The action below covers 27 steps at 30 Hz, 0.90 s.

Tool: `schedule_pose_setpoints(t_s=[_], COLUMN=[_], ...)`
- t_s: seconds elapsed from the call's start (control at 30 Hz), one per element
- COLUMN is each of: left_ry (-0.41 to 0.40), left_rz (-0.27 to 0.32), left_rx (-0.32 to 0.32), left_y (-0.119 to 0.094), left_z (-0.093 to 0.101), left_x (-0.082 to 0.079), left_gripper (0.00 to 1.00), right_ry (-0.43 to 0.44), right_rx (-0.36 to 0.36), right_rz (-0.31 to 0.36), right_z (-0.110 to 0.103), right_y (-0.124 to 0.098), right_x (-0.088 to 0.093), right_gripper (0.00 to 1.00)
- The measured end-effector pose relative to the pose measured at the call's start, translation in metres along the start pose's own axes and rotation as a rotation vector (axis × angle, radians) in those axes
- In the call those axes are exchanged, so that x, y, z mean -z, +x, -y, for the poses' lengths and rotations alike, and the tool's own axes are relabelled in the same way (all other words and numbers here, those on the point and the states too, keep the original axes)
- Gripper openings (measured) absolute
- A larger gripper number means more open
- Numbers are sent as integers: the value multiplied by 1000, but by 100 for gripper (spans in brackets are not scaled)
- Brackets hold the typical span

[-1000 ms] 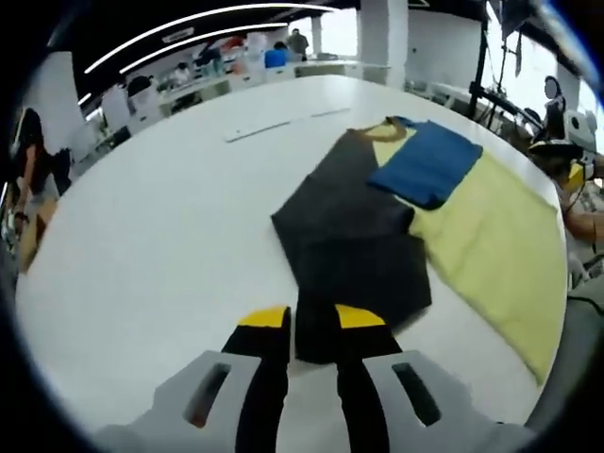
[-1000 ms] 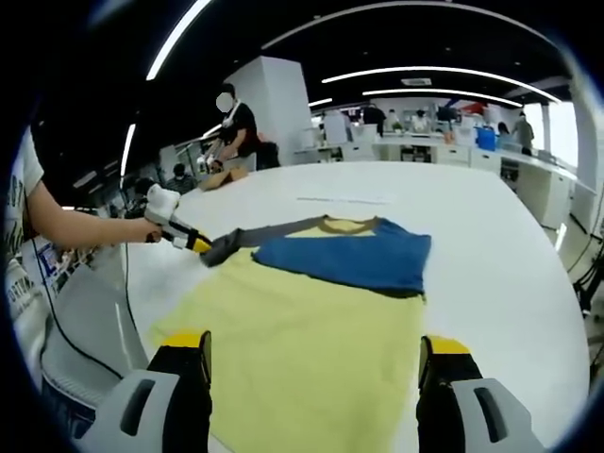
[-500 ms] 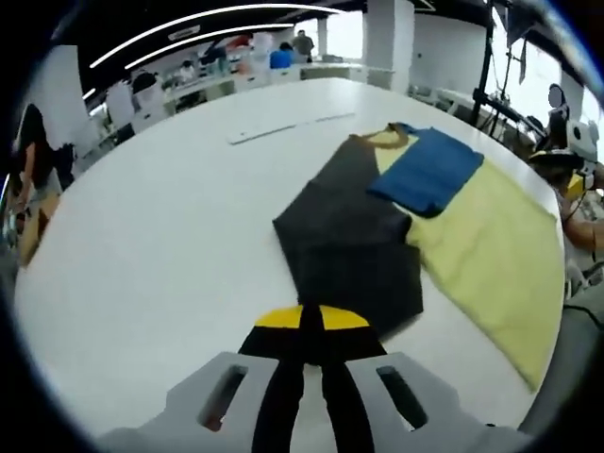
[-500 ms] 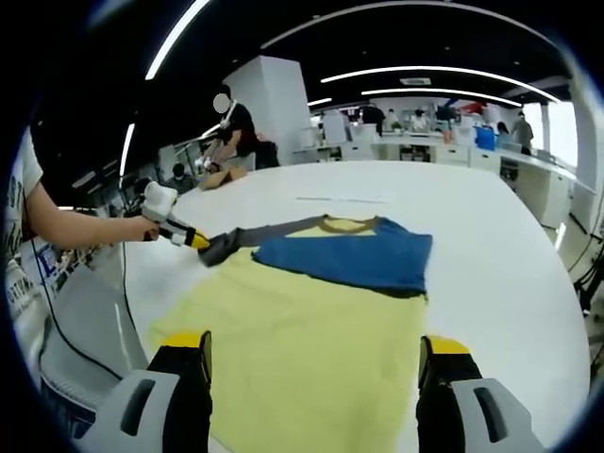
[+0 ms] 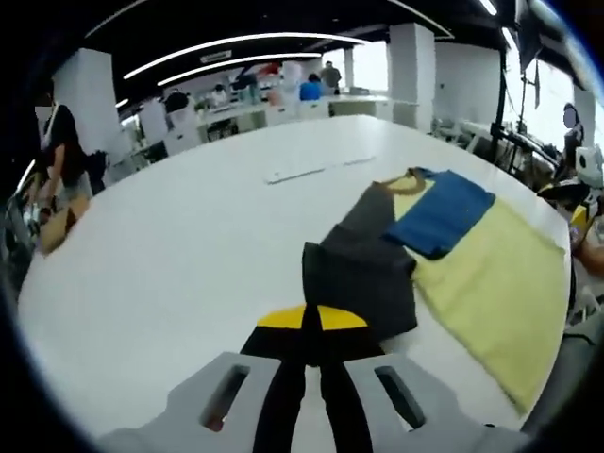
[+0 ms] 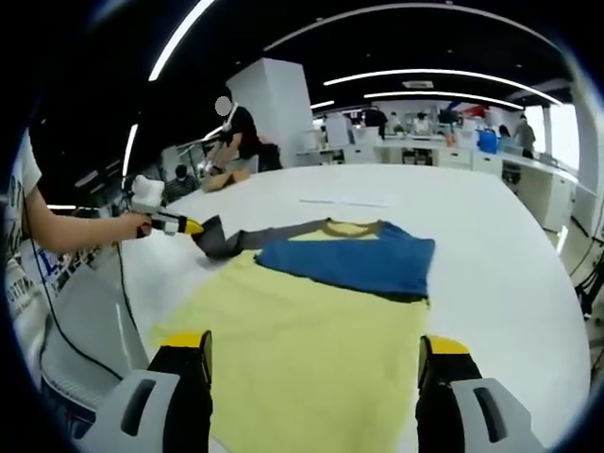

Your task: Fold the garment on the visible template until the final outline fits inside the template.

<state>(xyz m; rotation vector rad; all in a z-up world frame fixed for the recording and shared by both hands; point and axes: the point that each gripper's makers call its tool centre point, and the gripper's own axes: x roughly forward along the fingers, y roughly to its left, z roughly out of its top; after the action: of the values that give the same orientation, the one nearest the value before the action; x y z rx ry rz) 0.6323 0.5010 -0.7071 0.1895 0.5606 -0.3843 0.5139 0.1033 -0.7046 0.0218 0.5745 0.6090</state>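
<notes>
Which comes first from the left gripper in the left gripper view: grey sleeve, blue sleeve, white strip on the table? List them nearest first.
1. grey sleeve: clamped in the shut left gripper, at its tips.
2. blue sleeve: beyond it, to the right, folded over the yellow shirt body.
3. white strip: farthest, up the table.

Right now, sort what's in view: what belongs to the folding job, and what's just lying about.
Job:
- garment, yellow body
- blue sleeve, folded across the chest
- dark grey sleeve, lifted at its end
- left gripper, shut on the grey sleeve
- right gripper, open above the hem

Lying about:
- white strip on the table
- benches and people behind
</notes>
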Motion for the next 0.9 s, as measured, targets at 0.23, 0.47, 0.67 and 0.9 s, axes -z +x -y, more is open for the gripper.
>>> schedule_pose_setpoints(t_s=[0.23,0.47,0.67,0.9], left_ry=[-34,-79,-138,-203], left_rz=[86,137,163,147], left_rx=[-120,-210,-299,-392], left_y=[-20,-43,-57,-72], left_z=[-26,-43,-70,-97], left_x=[-19,-32,-32,-17], left_gripper=[0,0,0,0], right_ry=[-13,-33,-40,-35], right_rx=[-25,-40,-46,-45], right_rz=[1,4,-3,-3], right_z=[-5,-9,-10,-8], right_y=[2,1,-1,-3], right_x=[0,-3,-1,0], right_gripper=[90,94,95,95])
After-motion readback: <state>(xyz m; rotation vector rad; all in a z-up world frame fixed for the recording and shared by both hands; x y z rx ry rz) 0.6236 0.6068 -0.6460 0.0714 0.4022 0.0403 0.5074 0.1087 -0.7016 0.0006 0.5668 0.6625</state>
